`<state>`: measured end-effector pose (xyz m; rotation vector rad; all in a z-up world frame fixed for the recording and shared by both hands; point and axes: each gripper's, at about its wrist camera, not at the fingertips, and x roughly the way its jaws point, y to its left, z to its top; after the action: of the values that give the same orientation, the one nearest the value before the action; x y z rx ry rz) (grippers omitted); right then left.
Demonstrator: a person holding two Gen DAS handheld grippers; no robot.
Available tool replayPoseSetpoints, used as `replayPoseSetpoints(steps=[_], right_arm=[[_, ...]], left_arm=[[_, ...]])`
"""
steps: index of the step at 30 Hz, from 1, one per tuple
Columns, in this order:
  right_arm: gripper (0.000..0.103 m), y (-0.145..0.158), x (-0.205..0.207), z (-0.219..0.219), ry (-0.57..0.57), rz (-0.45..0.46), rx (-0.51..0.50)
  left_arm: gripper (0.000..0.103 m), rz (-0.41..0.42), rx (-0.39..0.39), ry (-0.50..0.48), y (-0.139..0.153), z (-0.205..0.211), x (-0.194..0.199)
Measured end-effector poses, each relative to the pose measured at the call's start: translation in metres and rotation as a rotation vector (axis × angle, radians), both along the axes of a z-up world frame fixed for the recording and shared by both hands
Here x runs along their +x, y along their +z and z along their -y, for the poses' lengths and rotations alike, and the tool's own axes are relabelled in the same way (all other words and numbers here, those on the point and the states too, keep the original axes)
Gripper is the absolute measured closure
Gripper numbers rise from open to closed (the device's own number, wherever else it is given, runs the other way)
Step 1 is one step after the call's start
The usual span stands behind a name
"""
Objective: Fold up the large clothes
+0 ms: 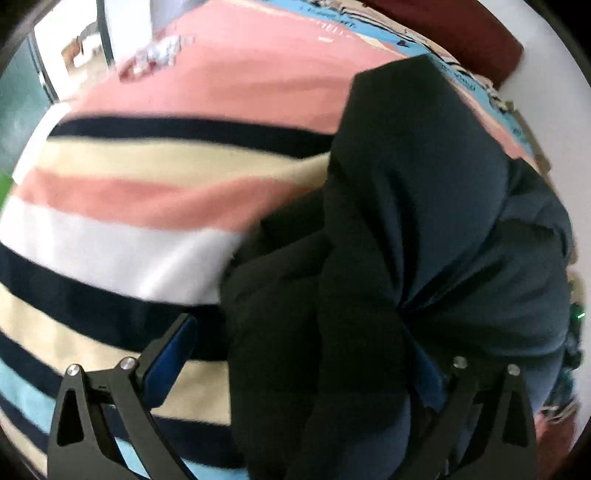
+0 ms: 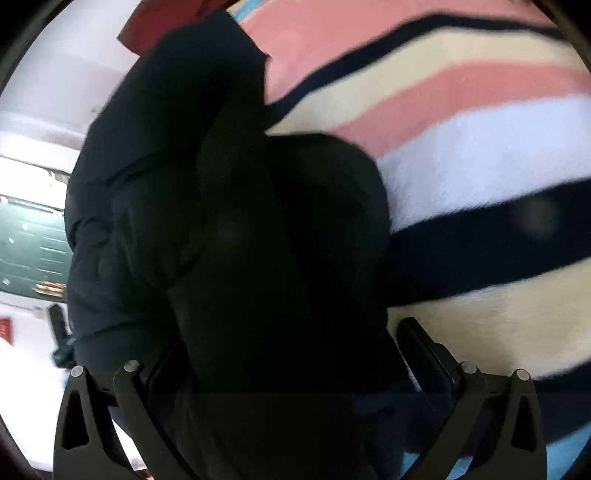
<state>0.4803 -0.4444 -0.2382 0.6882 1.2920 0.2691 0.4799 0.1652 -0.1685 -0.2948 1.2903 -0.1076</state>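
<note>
A dark navy garment (image 1: 424, 229) lies bunched on a striped blanket (image 1: 147, 192) of pink, cream, white, navy and light blue bands. In the left wrist view its folds drape between and over the fingers of my left gripper (image 1: 295, 354); the jaws stand wide apart, the left finger (image 1: 173, 350) bare and the right one buried in cloth. In the right wrist view the same garment (image 2: 240, 240) fills the gap of my right gripper (image 2: 291, 354), whose jaws also stand wide apart, with cloth lying over the left finger. The right finger (image 2: 424, 350) is clear.
The striped blanket (image 2: 480, 147) covers the whole work surface. A dark red cushion or headboard (image 1: 461, 37) sits at the far edge against a white wall. A light blue printed sheet (image 1: 369, 22) shows beyond the blanket. A green floor (image 2: 29, 243) lies to the side.
</note>
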Motion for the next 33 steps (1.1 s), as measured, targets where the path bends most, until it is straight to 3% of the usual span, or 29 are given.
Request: replayPoseSetpoints(steps=[7,9,14,15,16,17,20,22,28,33], right_arm=[[0.000,-0.019,0.004,-0.004,0.064,0.026,0.099],[0.000,-0.024,0.004,-0.005,0.070,0.050,0.123],[0.001,-0.022,0.003,-0.015,0.070,0.121,0.101],[0.003,-0.021,0.002,-0.018,0.059,0.124,0.097],[0.016,-0.019,0.002,-0.020,0.058,0.130,0.099],[0.036,-0.015,0.001,-0.022,0.060,0.138,0.108],[0.066,0.004,-0.002,-0.024,0.057,0.170,0.124],[0.075,0.023,-0.005,-0.033,0.078,0.199,0.100],[0.081,0.091,-0.025,-0.051,0.102,0.324,0.106],[0.082,0.124,-0.061,-0.049,0.148,0.336,0.087]], left_arm=[[0.000,-0.059,-0.290,0.033,-0.045,-0.018,-0.005],[0.000,-0.050,-0.310,0.034,-0.047,-0.018,-0.007],[0.005,-0.023,-0.263,0.013,-0.036,0.002,-0.008],[0.010,-0.018,-0.273,0.000,-0.031,0.008,-0.009],[0.029,-0.012,-0.292,-0.010,-0.027,0.011,-0.010],[0.045,-0.003,-0.304,-0.009,-0.019,0.014,-0.012],[0.069,0.039,-0.295,-0.016,0.007,0.025,-0.020],[0.076,0.076,-0.301,-0.023,0.026,0.030,-0.029],[0.080,0.172,-0.356,-0.045,0.086,0.029,-0.061],[0.080,0.167,-0.352,-0.093,0.099,0.020,-0.104]])
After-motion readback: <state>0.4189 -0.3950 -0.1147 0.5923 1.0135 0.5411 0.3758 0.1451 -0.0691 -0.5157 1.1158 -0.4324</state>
